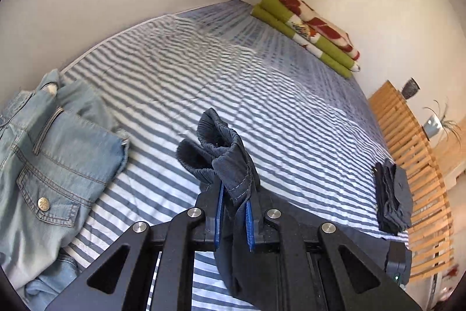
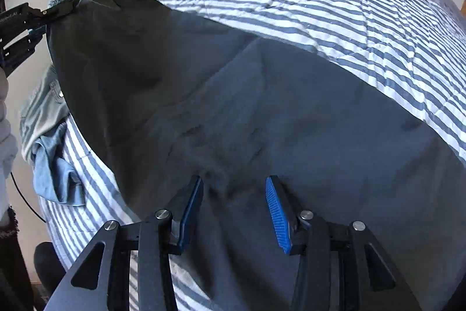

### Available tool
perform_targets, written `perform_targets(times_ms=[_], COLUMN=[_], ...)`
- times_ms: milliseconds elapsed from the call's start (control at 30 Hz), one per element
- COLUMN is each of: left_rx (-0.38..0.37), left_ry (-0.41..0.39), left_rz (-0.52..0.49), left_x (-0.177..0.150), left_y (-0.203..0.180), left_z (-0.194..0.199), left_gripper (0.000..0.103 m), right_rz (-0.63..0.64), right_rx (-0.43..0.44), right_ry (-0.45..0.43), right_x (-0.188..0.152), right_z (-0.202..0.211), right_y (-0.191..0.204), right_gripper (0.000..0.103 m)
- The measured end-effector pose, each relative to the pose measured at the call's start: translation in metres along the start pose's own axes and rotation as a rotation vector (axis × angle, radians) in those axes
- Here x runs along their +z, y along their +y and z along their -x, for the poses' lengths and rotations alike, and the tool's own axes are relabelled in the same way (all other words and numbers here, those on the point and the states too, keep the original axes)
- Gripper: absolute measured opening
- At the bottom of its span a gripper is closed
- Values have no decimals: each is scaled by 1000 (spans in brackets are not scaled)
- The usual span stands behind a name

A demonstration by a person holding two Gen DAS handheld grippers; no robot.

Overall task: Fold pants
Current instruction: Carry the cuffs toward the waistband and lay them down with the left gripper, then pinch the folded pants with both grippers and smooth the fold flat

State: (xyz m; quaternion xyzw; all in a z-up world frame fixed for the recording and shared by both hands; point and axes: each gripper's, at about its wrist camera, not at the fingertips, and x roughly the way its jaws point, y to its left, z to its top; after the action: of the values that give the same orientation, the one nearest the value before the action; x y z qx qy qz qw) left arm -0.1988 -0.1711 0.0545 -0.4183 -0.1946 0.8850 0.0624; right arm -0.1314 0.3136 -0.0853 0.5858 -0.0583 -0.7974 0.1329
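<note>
Left claw pinches the dark pants.

The only lettering in view is a small white print on the black body of the left tool, seen at the left edge of the right wrist view. It is cut off by the frame and blurred; the last characters look like "AI", and the rest cannot be read. The left wrist view shows no writing.

Bright, sharp daylight (fisheye-bent dark edges)
</note>
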Motion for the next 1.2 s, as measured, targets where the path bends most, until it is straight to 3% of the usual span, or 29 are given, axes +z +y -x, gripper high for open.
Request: perform_targets(times_ms=[167, 300, 433, 533, 633, 767, 867, 933, 1033, 1200], left_rx=[-91, -198, -311, -396, -388, -359, -387, -437, -465, -364], left_ry=[21, 71, 160, 285, 410, 494, 580, 559, 493, 440], left_rz=[-175, -304, -457, -511, -557, -630, -652, -658, -671, -690], left_x=[-21, -71, -150, -222, -296, -351, -357, -345, -326, -306], left_y=[-115, -227, -347, -416, -457, -470, -463, -451, -416, -361], left_z=[10, 6, -8, -41, -79, -110, -113, -98, -66, -52], left_gripper=[12, 12, 12, 12, 12, 14, 37, 51, 56, 56], right_rz=[-81, -200, -326, -421, -497, -562, -581, -590, -587, -565], right_rx=[-21, -88, -159, -195, -194, -120, -80, -53, 0, 58], right_ry=[-129, -185, -239, -264, -257, -257, -266, -267, -264, -238], right_x=[-26, -65, -118, -161, -193, -222, -231, -237, -233, -218], right_z=[83, 142, 195, 222, 226, 221, 218, 214, 208, 193], right_y=[-48, -110, -181, -236, -277, -314, -330, -336, -339, -331], right_gripper=[41, 41, 41, 41, 41, 41, 41, 42, 45, 48])
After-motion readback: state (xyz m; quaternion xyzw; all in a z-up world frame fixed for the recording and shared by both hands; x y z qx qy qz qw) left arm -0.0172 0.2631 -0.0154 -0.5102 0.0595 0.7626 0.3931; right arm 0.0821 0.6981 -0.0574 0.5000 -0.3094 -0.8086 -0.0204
